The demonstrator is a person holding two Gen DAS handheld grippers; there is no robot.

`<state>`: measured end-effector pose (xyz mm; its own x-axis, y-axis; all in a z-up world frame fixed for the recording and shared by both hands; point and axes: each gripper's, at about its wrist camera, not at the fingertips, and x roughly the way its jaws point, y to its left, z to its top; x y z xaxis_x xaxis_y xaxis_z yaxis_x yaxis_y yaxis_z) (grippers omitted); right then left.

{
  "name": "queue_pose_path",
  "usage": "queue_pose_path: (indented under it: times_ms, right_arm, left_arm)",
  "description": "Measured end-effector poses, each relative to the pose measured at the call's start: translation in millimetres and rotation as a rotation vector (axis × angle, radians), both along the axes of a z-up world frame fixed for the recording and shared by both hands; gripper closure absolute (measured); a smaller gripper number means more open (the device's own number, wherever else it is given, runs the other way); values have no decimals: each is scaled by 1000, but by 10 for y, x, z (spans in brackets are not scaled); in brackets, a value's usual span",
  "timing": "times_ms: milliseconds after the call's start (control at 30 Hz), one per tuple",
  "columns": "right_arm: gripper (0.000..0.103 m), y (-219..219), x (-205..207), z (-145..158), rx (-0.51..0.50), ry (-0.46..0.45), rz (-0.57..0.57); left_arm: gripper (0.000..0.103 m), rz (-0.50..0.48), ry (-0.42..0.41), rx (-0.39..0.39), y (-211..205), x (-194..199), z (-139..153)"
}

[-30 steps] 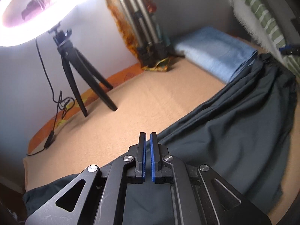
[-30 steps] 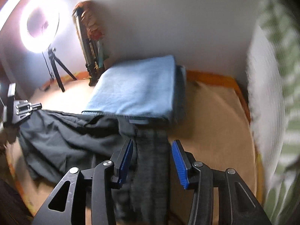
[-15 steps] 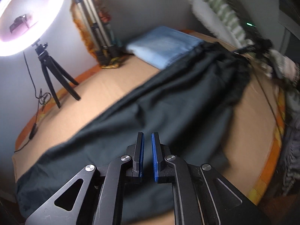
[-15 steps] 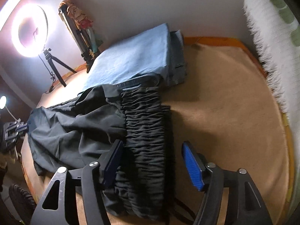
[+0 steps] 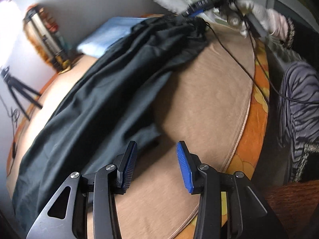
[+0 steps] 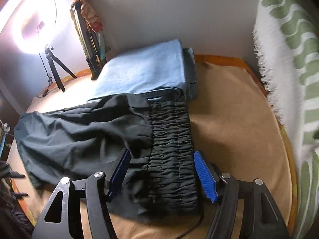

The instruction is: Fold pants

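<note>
The dark, thin-fabric pants (image 6: 83, 131) with the gathered elastic waistband (image 6: 171, 139) lie stretched lengthwise across the tan blanket-covered bed (image 6: 235, 131), apparently doubled leg over leg, so the crosswise folds look still to do. The left gripper (image 5: 156, 164) has just been opening, jaws spread with nothing between them near the leg end. The right gripper (image 6: 162, 174) hangs spread at the waistband, not pinching it.

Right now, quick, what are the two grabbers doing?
Left gripper: open, has just been opening, holding nothing.
Right gripper: open over the pants waistband.
</note>
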<state>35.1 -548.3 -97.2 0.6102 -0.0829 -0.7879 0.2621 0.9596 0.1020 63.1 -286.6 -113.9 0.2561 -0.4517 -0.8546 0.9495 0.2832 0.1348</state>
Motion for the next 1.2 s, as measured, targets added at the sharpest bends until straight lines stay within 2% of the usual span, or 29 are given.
queue_pose_path:
  times_ms: [133,300,367,433,467,533,567,633,933,1033,1100,1167,1200]
  right_arm:
    - [34,142,-194,40,32,14,-60]
    - [34,69,-453,6,131,6,-157]
    - [34,4,-535,-27,139,3,-211]
    - [34,-68,-599,-57,157,-3,-248]
    - [32,-121,-623,-91,187,-9,-252]
    - [32,-164,-605,-133,182,1,-247]
    - [32,-183,-564,-172,166,23,-246]
    - [32,-225,-500,-259,214,45,-244]
    - [30,-168,-353,-510,333,65,-243]
    - [30,-143,-292,-515,306,47,-253]
    - [34,-172,-246,-515,311,28,-278]
    - [55,-209,-215,-514,311,17,-307]
    - [59,-230,-213,-499,312,7,-318]
  left_arm:
    - [63,-33,-81,32,-158,-49,-95]
    - [63,-1,-107,47,-223,43,-182]
    - [63,7,-115,52,-250,70,-213]
    - [66,8,-113,51,-250,84,-225]
    - [77,6,-109,51,-247,100,-237]
    - [93,7,-108,56,-248,114,-255]
    - [94,15,-100,55,-245,135,-253]
    - [97,22,-79,36,-231,167,-218]
    - [98,30,-36,-43,-92,216,-1]
    - [99,30,-18,-63,-54,214,55]
    - [99,18,-1,-80,-15,173,113]
    - [99,-7,-1,-88,29,89,175]
    - [99,-21,-1,-90,51,41,204]
